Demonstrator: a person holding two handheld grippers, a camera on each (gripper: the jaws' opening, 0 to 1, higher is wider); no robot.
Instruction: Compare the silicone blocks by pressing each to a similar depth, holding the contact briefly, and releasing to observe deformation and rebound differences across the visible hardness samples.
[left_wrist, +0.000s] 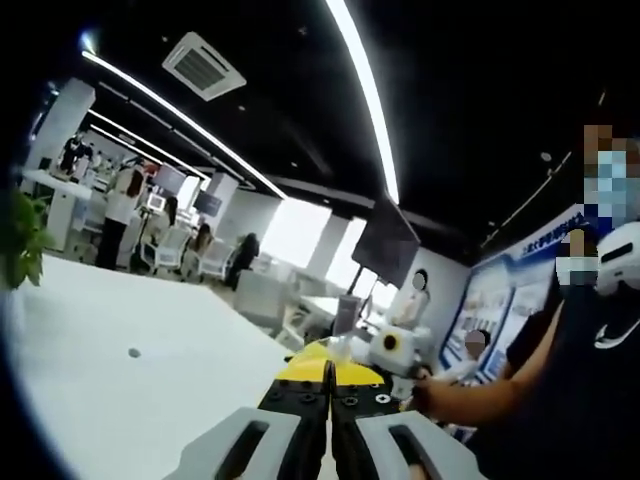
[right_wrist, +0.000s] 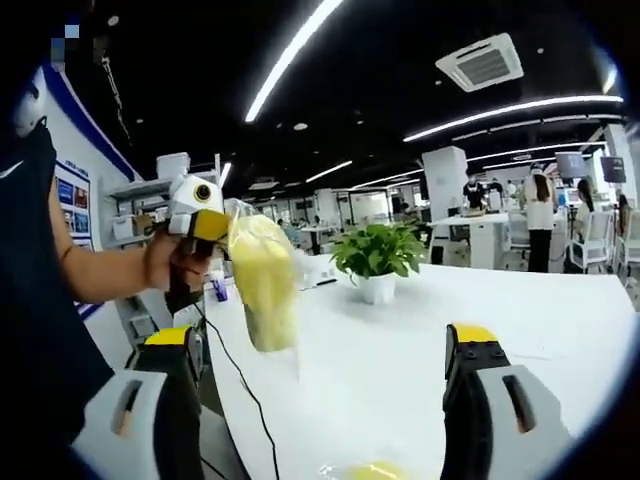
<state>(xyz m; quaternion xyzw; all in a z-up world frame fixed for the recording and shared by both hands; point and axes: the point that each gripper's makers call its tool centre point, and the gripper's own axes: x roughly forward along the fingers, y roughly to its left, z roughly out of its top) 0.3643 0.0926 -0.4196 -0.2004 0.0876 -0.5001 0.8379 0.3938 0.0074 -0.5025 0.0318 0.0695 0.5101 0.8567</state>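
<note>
Yellow, translucent material in a clear bag (right_wrist: 262, 280) hangs in the right gripper view, held up by the left gripper (right_wrist: 200, 228), which a hand (right_wrist: 172, 262) grips at the left of that view. The bag hangs above the near left edge of the white counter (right_wrist: 400, 350), clear of the surface. Whether its contents are silicone blocks cannot be told. A second yellowish item (right_wrist: 370, 470) lies on the counter at the bottom edge of that view, between the right gripper's (right_wrist: 325, 350) own fingers; its identity cannot be told.

The right gripper's fingers (right_wrist: 470, 400) stand wide apart and hold nothing. A black cable (right_wrist: 240, 385) runs down from the left gripper across the counter's near edge. A potted plant (right_wrist: 378, 258) stands farther back on the counter, beyond the bag.

In the left gripper view, the left gripper's (left_wrist: 329, 375) fingers (left_wrist: 300, 395) are together, with a yellow fold pinched at their tips. Beyond them, to the right, the right gripper (left_wrist: 390, 350) is held by a hand (left_wrist: 430, 397). The counter (left_wrist: 120, 360) extends to the left. A leafy plant (left_wrist: 20, 240) shows at the far left edge.
</note>
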